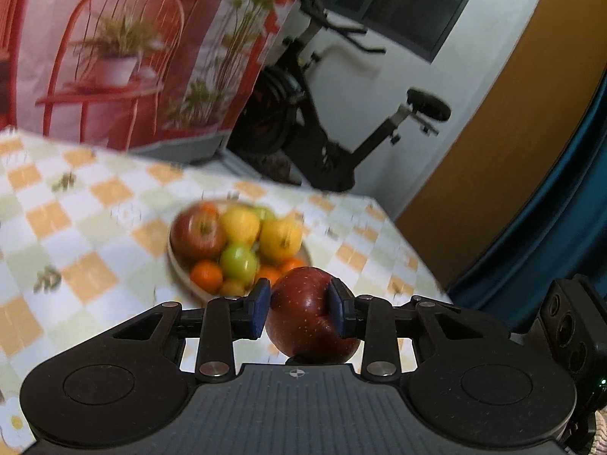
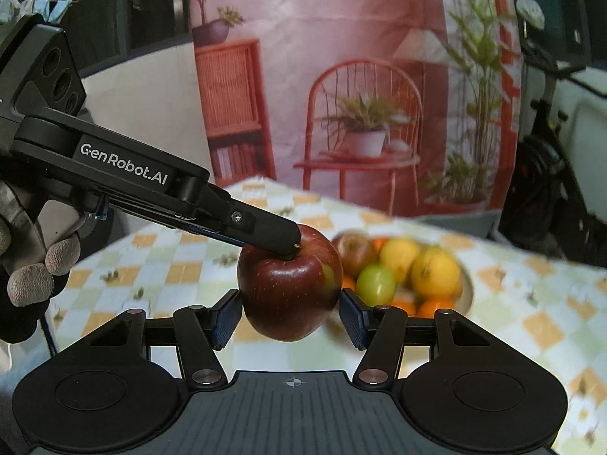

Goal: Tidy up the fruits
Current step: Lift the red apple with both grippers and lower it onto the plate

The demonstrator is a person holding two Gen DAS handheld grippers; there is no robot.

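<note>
- The left gripper (image 1: 299, 313) has its blue pads pressed on either side of a dark red apple (image 1: 309, 314), held in the air above the checked tablecloth (image 1: 76, 227); a gloved hand (image 2: 34, 265) carries it.
- Beyond the apple sits a plate (image 1: 182, 276) heaped with apples, lemons, a green fruit and oranges.
- The right gripper (image 2: 290, 313) frames the same apple from below, but I see gaps between its pads and the skin, so its jaws stand part-open, gripping nothing.
- I'd say this is the carrying step: one apple picked, not yet placed.
- Next it needs a free spot, perhaps on the heap, and a gentle release so nothing rolls.
</note>
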